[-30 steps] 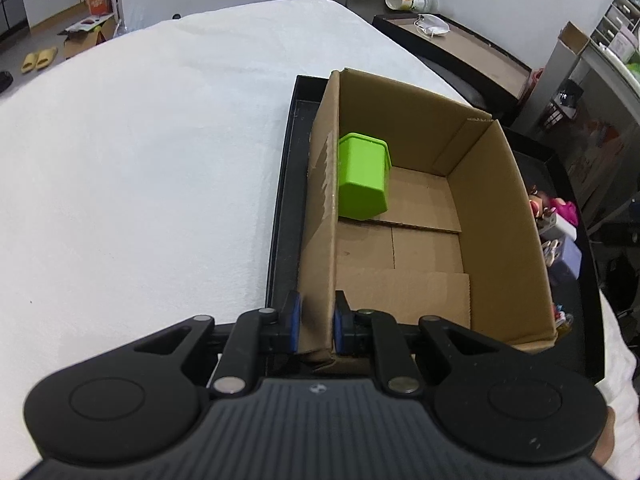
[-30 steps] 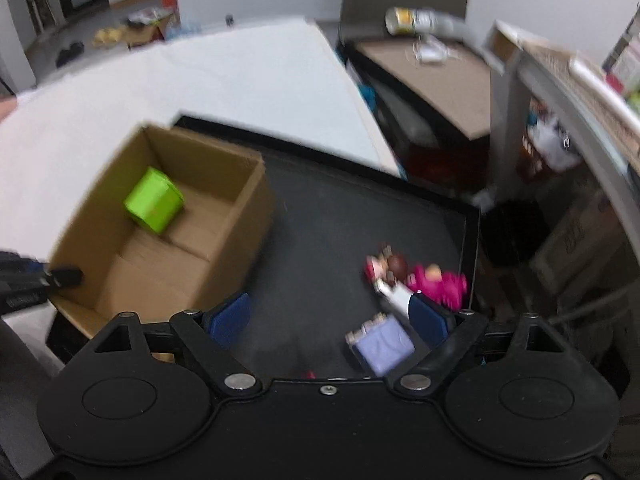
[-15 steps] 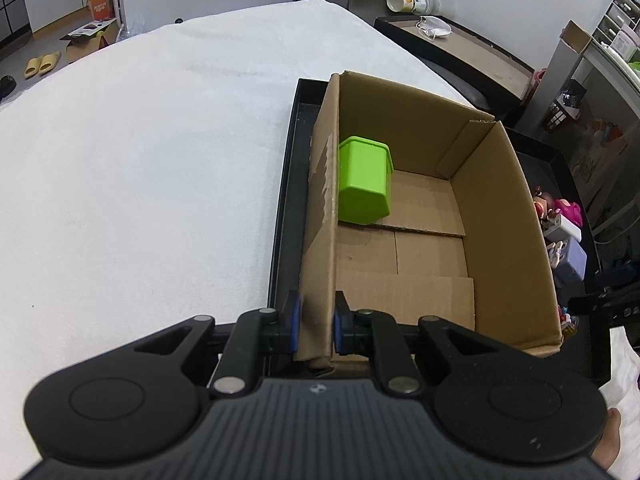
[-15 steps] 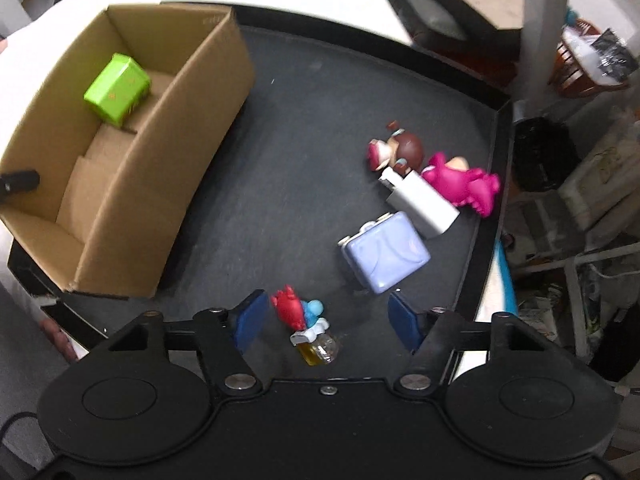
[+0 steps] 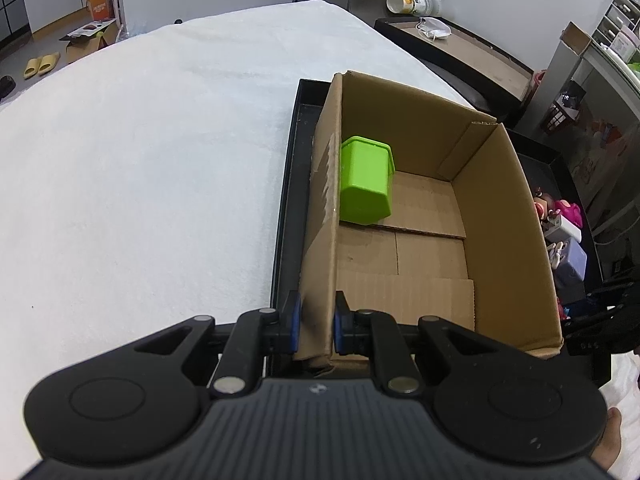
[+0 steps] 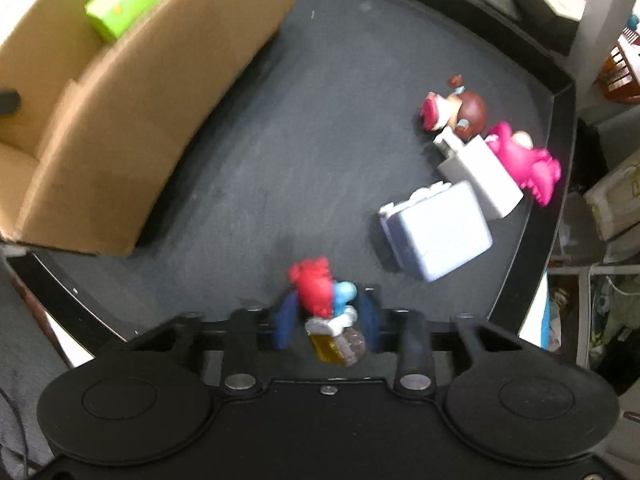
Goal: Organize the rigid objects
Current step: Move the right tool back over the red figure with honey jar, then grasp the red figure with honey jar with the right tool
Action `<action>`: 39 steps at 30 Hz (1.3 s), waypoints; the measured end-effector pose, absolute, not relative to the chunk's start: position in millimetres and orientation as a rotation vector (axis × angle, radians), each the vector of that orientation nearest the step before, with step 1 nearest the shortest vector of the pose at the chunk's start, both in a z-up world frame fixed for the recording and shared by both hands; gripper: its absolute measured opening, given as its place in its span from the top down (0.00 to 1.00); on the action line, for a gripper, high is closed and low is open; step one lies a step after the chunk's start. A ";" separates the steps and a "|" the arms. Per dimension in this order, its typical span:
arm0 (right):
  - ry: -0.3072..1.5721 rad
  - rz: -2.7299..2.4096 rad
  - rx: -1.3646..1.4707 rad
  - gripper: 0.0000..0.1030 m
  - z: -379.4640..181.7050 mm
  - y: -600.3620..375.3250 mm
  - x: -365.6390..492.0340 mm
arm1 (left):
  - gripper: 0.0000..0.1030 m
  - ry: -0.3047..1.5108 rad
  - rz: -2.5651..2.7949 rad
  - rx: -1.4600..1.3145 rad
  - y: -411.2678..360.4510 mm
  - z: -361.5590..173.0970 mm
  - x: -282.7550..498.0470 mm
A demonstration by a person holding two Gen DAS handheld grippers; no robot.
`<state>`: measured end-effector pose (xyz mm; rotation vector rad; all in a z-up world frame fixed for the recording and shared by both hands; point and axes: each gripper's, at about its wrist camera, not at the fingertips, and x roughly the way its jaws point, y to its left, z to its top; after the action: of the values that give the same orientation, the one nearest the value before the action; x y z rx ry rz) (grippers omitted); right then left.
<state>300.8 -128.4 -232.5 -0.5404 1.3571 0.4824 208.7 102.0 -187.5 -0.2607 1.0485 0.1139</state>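
My left gripper (image 5: 316,320) is shut on the near left wall of an open cardboard box (image 5: 500,220), which stands in a black tray (image 5: 286,220). A green plastic container (image 5: 366,180) lies inside the box against that wall. In the right wrist view, my right gripper (image 6: 328,314) points down at the tray floor (image 6: 280,140). Its jaws are closing around a small red and blue figure (image 6: 316,288) with a yellowish bottle, and both blue pads touch its sides. The box (image 6: 120,120) and the green container (image 6: 124,0) lie to its upper left.
On the tray's right side lie a lilac case (image 6: 436,232), a white block (image 6: 480,176), a pink figure (image 6: 528,164) and a brown-haired doll (image 6: 460,112). A white cloth (image 5: 140,160) covers the table left of the tray. Shelves and clutter stand beyond the right edge.
My right gripper has dropped toward the tray floor and tipped downward. Its jaws have narrowed from wide apart to the sides of the red and blue figure. The left gripper has stayed put.
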 end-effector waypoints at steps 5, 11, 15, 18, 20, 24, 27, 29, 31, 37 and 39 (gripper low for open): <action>1.360 0.500 -0.552 0.71 -228.5 -119.7 298.8 | 0.86 1.053 0.116 -0.256 100.8 -188.3 209.8; 1.311 0.489 -0.516 0.74 -201.3 -116.3 297.5 | 0.86 1.055 0.117 -0.256 100.4 -188.8 209.6; 1.297 0.493 -0.459 0.98 -186.5 -120.3 303.2 | 0.86 1.055 0.117 -0.251 99.8 -189.0 209.8; 1.278 0.500 -0.455 0.99 -178.4 -117.0 302.3 | 0.86 1.056 0.117 -0.253 99.8 -189.4 210.2; 1.285 0.492 -0.447 0.98 -179.7 -119.9 303.2 | 0.86 1.055 0.117 -0.252 99.6 -189.3 209.9; 1.322 0.506 -0.418 0.82 -192.3 -121.3 302.4 | 0.86 1.048 0.113 -0.260 100.5 -187.7 208.2; 1.308 0.522 -0.432 0.52 -197.7 -116.0 298.2 | 0.86 1.046 0.110 -0.262 101.0 -186.8 207.6; 1.303 0.531 -0.437 0.52 -200.6 -111.5 298.7 | 0.86 1.046 0.110 -0.262 101.6 -187.0 208.0; 1.299 0.526 -0.454 0.52 -203.5 -107.2 301.4 | 0.86 1.047 0.109 -0.266 102.7 -187.4 208.4; 1.313 0.458 -0.485 0.47 -214.2 -106.8 311.9 | 0.85 1.052 0.103 -0.281 106.0 -190.0 210.4; 1.317 0.437 -0.479 0.47 -217.8 -110.0 316.1 | 0.85 1.052 0.101 -0.282 106.1 -189.8 210.3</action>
<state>316.1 -110.0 -217.8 -0.4795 1.3168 0.4370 210.3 106.1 -189.8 -0.2822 1.0517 0.1007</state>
